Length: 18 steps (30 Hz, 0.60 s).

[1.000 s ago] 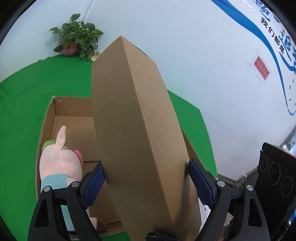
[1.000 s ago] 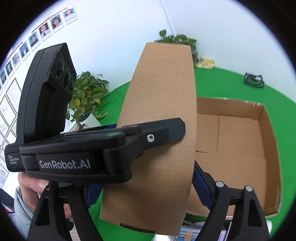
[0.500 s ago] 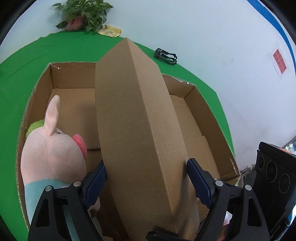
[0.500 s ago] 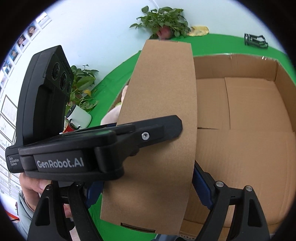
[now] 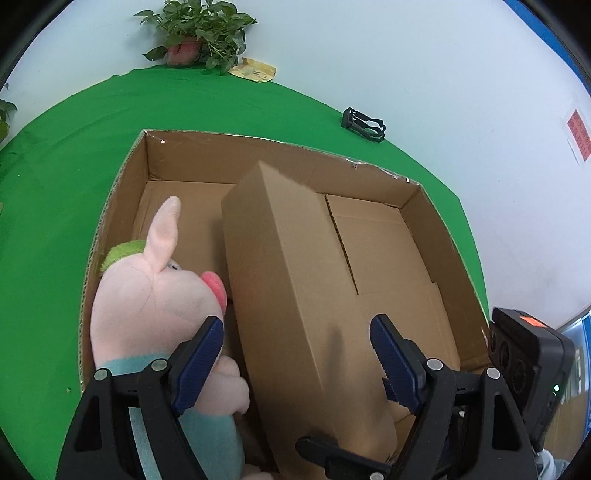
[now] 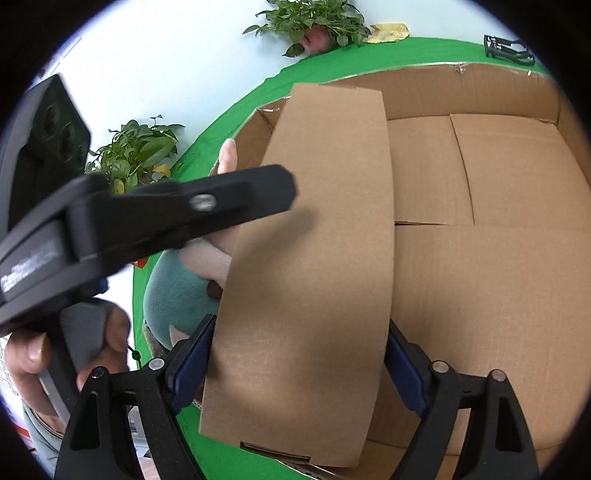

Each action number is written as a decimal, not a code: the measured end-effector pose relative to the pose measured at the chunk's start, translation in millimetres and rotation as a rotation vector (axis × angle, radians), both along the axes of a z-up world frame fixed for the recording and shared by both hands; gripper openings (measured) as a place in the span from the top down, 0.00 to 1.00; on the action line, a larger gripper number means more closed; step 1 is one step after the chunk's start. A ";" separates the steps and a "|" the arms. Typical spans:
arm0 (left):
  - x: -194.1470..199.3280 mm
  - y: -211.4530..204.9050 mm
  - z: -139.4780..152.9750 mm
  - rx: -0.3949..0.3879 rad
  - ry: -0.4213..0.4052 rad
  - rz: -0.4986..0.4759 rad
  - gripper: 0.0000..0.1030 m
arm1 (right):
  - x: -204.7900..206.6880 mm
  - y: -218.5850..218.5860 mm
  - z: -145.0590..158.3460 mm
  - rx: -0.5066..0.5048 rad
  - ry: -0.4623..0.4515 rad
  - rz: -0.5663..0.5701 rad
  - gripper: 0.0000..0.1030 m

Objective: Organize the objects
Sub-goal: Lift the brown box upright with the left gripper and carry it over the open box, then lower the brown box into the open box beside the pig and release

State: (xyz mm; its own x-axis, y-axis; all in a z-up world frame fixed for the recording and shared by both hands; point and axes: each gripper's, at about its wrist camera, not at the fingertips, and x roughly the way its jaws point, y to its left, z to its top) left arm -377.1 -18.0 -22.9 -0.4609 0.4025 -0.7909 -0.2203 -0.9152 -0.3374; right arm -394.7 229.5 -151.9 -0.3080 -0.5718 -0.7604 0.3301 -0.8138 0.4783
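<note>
A long closed cardboard box lies inside a large open carton on the green table, next to a pink plush pig in a teal top. My left gripper is open, its blue pads standing off both sides of the long box. My right gripper is shut on the long box, pads pressed on both sides. The left gripper's body crosses the right wrist view. The pig shows partly behind the box.
The carton floor to the right of the long box is bare cardboard. A potted plant and yellow paper sit at the table's far edge. A small black frame lies beyond the carton. Another plant stands left.
The long box has come down from above the carton into it, beside the pig. My left gripper's pads have opened away from the box. The right gripper still grips it.
</note>
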 end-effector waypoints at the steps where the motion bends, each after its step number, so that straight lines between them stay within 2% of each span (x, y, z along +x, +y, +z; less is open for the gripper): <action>1: 5.0 -0.3 1.4 -0.010 0.006 0.000 0.21 | 0.7 -0.1 -1.7 0.002 -0.007 0.005 0.12; 3: 6.0 -6.3 1.3 -0.012 0.010 -0.002 0.21 | 2.7 2.8 -3.5 -0.003 -0.018 0.024 0.12; 8: 44.5 -17.7 15.0 -0.024 0.074 -0.011 0.22 | 16.8 35.2 5.7 -0.028 -0.029 0.054 0.12; 11: 61.8 -11.3 17.4 -0.042 0.081 -0.037 0.23 | -5.8 74.7 13.1 0.014 -0.002 -0.017 0.14; 13: 70.2 -3.4 16.0 -0.041 0.074 -0.054 0.23 | -6.9 96.2 17.9 0.006 -0.011 -0.072 0.24; 16: 74.4 13.0 5.3 -0.063 0.042 -0.057 0.25 | -24.6 100.7 26.2 -0.041 -0.008 -0.083 0.27; 18: 71.3 19.1 -6.0 -0.049 -0.012 -0.049 0.28 | -34.8 91.4 31.2 -0.055 0.017 -0.076 0.28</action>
